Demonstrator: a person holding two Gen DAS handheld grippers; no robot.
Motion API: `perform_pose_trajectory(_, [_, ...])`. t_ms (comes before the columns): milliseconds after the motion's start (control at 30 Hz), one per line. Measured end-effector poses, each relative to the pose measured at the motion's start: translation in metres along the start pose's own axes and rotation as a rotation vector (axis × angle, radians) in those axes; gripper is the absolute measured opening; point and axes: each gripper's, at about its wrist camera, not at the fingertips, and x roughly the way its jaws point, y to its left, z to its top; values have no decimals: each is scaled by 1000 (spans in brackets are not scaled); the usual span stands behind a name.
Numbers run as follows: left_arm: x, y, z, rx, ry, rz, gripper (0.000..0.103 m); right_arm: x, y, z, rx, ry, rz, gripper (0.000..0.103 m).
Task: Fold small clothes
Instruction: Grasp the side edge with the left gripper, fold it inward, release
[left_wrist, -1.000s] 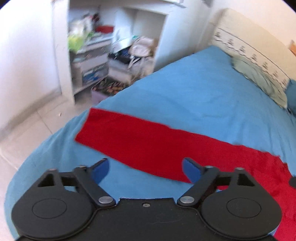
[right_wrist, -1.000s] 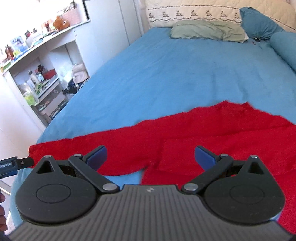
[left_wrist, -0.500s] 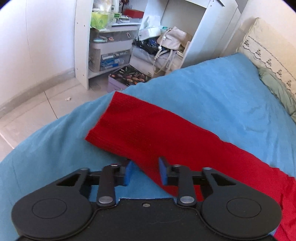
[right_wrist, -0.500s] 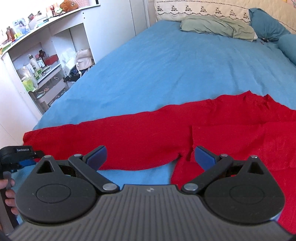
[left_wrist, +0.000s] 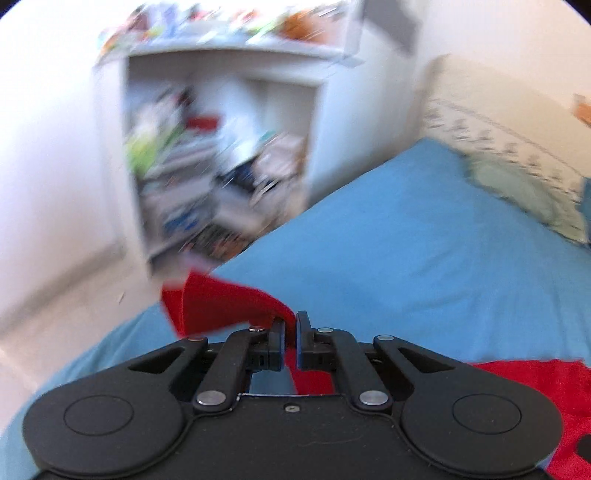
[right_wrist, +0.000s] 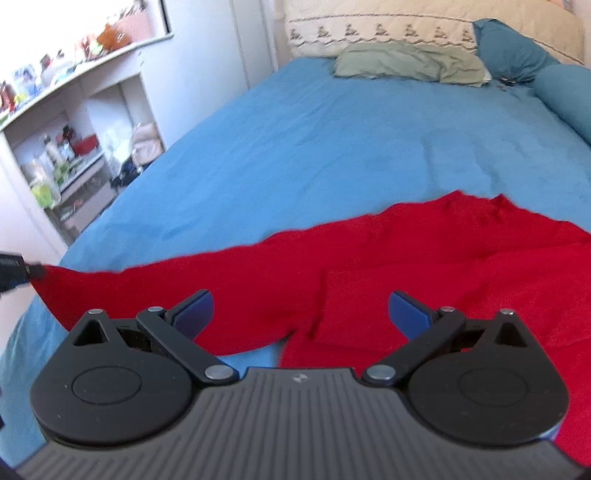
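Note:
A red long-sleeved garment (right_wrist: 424, 258) lies spread on the blue bed (right_wrist: 332, 140). My left gripper (left_wrist: 290, 326) is shut on the end of its red sleeve (left_wrist: 221, 306) and holds the cuff lifted off the bed; that view is motion-blurred. In the right wrist view the left gripper (right_wrist: 22, 271) shows at the far left edge, pulling the sleeve (right_wrist: 184, 280) taut. My right gripper (right_wrist: 300, 308) is open and empty, hovering over the garment's underarm area.
A white shelf unit (right_wrist: 66, 147) full of clutter stands left of the bed, with tiled floor (left_wrist: 74, 288) beside it. A green pillow (right_wrist: 410, 62) and blue pillows (right_wrist: 517, 48) lie at the headboard.
My left gripper closed on the sleeve end and lifted it off the bed, swinging upward quickly. My right gripper stayed open and moved little.

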Motion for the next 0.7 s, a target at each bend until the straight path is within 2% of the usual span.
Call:
perform_pose_trajectory(167, [-40,-114,15,160,-95,-146,5,-26,-74,22,55,-44,-31,103])
perform_pose_trajectory(267, [-49,-192,5,231,-88,-240,5,-43,-128,34,68,-51,-67,103])
perform_pose_trajectory(333, [-46,-245,-12,281,-53,-282,5,-53,-167,39,84,-51,-102,103])
perform_pose_trajectory(467, [-28,-332,-77,373,70,-352,5,-61,-238,36,107,-20,-153,103])
perform_pose_trajectory(567, [-14,-369,-132,458,153,-368,5,-58,-280,26,99,16,-183,103])
perform_pose_trajectory(700, [-1,-384,-180,502,245,-365,5,-46,-312,6,84,68,-173,103])
